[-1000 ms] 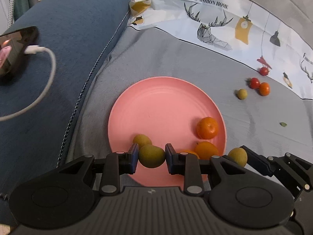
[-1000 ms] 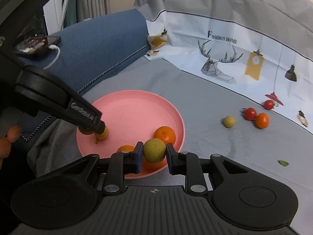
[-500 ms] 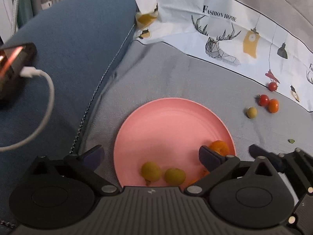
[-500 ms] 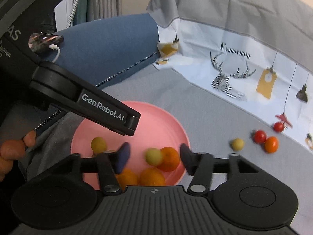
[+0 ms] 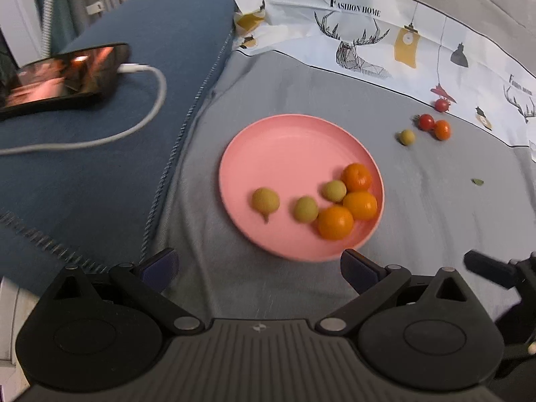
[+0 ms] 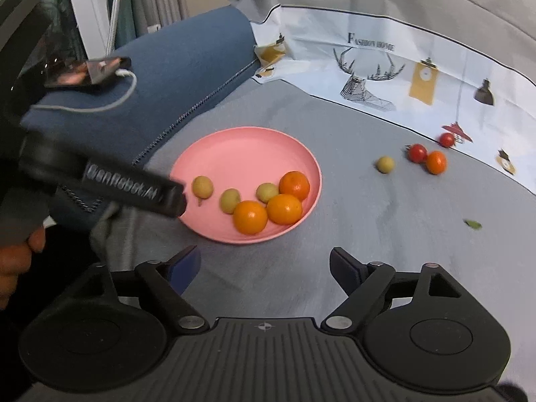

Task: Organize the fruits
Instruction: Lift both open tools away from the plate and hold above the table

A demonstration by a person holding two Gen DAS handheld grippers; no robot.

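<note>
Backing off: left gripper (image 5: 258, 269) and right gripper (image 6: 264, 268) both released, empty, pulled clear of the pink plate (image 5: 288, 140) versus 1 s ago. Green fruits (image 5: 305, 209) now on plate beside oranges (image 5: 335, 222); leftmost one's (image 5: 265, 200) stem points toward grippers.

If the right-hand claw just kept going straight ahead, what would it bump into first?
Probably the near rim of the pink plate, then the oranges behind it. The right gripper is open and empty, with only grey cloth before the plate; depth is uncertain.
</note>
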